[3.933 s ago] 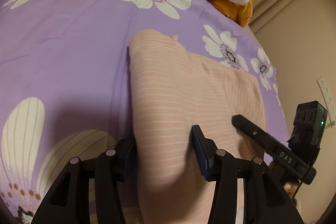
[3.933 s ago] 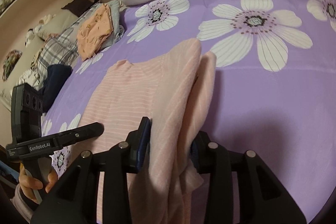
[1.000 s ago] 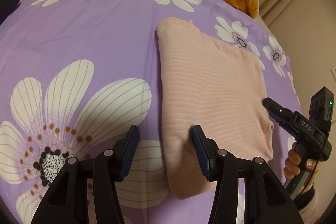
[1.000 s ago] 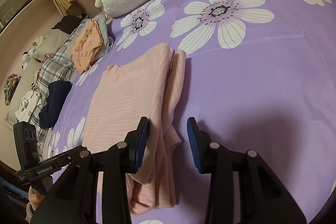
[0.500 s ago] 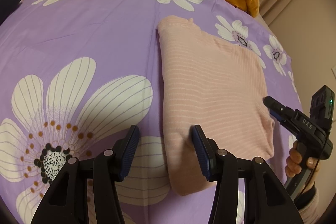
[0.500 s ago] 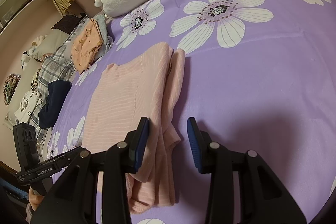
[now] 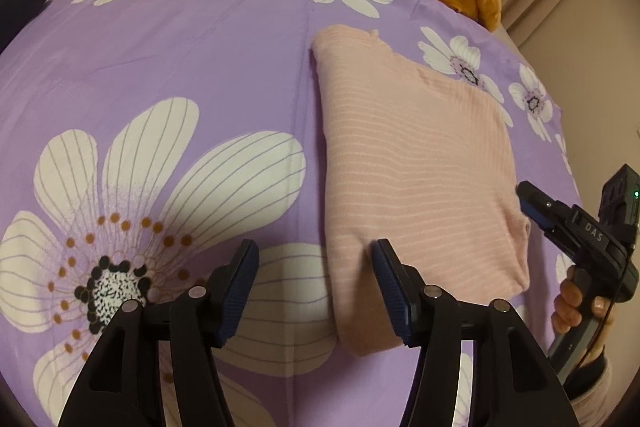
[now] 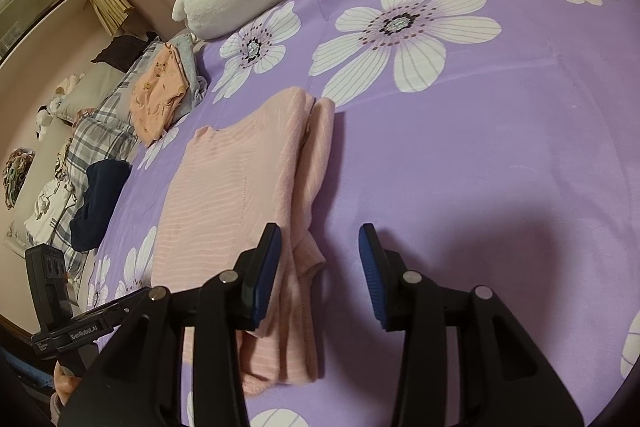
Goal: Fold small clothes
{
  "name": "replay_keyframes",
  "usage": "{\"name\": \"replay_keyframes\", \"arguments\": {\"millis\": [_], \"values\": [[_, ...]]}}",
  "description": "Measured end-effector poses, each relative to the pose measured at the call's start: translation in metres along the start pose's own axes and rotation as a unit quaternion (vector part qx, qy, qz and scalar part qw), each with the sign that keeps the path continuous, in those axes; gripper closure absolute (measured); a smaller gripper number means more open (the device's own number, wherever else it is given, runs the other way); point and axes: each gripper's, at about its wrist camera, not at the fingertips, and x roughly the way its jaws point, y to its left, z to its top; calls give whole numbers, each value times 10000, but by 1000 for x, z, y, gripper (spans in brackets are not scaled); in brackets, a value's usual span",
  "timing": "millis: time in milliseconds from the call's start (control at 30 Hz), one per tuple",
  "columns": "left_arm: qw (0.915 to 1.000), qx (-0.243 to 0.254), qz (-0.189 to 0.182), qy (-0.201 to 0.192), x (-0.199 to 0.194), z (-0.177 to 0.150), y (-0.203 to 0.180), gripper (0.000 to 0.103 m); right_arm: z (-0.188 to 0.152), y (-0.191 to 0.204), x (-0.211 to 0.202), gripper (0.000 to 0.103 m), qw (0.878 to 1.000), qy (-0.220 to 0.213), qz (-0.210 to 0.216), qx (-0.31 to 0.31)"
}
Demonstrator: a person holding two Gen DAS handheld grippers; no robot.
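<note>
Pink striped garment [image 7: 416,163], folded lengthwise, flat on floral bedspread [image 7: 180,67]

The left gripper [image 7: 316,263] is held pointing steeply downward, its jaws parted and having just been opening, with nothing pressed between the pads. The right gripper [image 8: 320,251] is angled downward too, jaws parted and just opened slightly, nothing clamped. Each handle is gripped by a hand [image 7: 576,303] at the near side.
</note>
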Motion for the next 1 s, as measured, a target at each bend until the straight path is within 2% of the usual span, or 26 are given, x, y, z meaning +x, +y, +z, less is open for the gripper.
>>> {"name": "replay_keyframes", "arguments": {"millis": [133, 200, 300, 467, 533, 567, 600, 733, 833, 933, 1000], "values": [[10000, -49, 59, 9, -3, -3, 4, 46, 0, -5, -7, 56, 9999, -56, -98, 49], [9999, -68, 87, 6, -3, -3, 5, 46, 0, -7, -12, 46, 9999, -91, -117, 85], [9998, -72, 175, 4, -3, -2, 3, 42, -1, -8, -21, 37, 9996, -212, -136, 87], [9997, 6, 254, -69, -3, 8, -7, 41, -7, 5, -33, 26, 9994, -295, -16, -190], [9996, 57, 243, -122, -3, 14, -13, 33, -11, 14, -35, 23, 9988, -266, 27, -399], [9995, 98, 242, -161, -4, 17, -17, 23, -13, 20, -36, 19, 9983, -240, 27, -536], [9994, 133, 234, -204, -4, 19, -21, 18, -15, 24, -36, 15, 9976, -217, 19, -664], [9984, 377, 180, -369, -4, 29, -38, 18, -27, 47, -38, 16, 9913, -188, 179, -1289], [9971, 565, 118, -495, -1, 36, -50, 18, -34, 59, -39, 22, 9861, -190, 452, -1586], [9956, 738, 61, -578, 4, 45, -60, 18, -40, 68, -33, 36, 9818, -67, 520, -1824], [9948, 831, 42, -586, 10, 51, -66, 18, -43, 73, -28, 49, 9789, 2, 529, -1971]]}}
